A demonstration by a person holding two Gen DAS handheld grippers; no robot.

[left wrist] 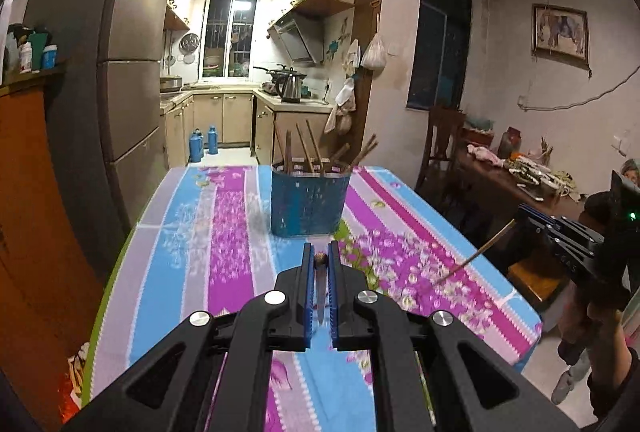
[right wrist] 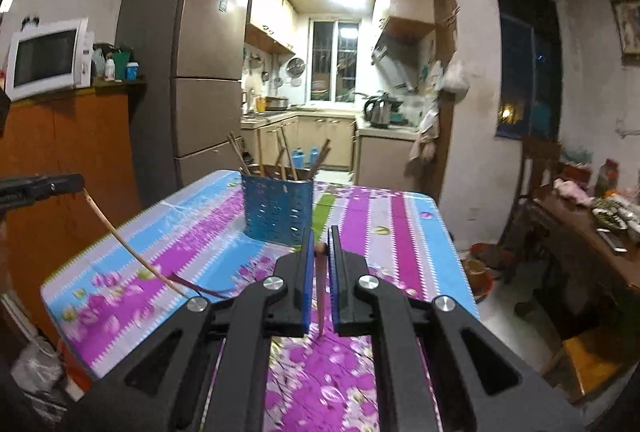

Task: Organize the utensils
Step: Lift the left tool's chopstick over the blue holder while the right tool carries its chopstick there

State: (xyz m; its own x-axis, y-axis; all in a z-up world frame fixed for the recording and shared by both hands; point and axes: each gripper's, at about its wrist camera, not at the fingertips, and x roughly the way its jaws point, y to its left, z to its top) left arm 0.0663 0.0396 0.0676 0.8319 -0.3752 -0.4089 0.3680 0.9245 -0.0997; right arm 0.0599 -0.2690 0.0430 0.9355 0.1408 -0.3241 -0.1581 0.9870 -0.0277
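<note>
A blue perforated utensil holder (left wrist: 307, 202) stands on the flowered tablecloth and holds several wooden chopsticks (left wrist: 308, 148); it also shows in the right wrist view (right wrist: 277, 210). My left gripper (left wrist: 320, 256) is shut on a single chopstick (left wrist: 321, 288) that hangs down between its blue pads, just short of the holder. My right gripper (right wrist: 320, 244) is shut on another chopstick (right wrist: 321, 296) pointing down. Each gripper shows in the other's view: the right one (left wrist: 520, 212) with its chopstick (left wrist: 476, 256), the left one (right wrist: 76, 182) with its chopstick (right wrist: 132, 252).
The table (left wrist: 224, 216) is covered in a blue, pink and purple cloth. A fridge (right wrist: 196, 72) and an orange cabinet (right wrist: 60, 160) stand on the left. A wooden chair (left wrist: 440, 148) and a cluttered side table (left wrist: 520, 176) stand on the right. The kitchen lies behind.
</note>
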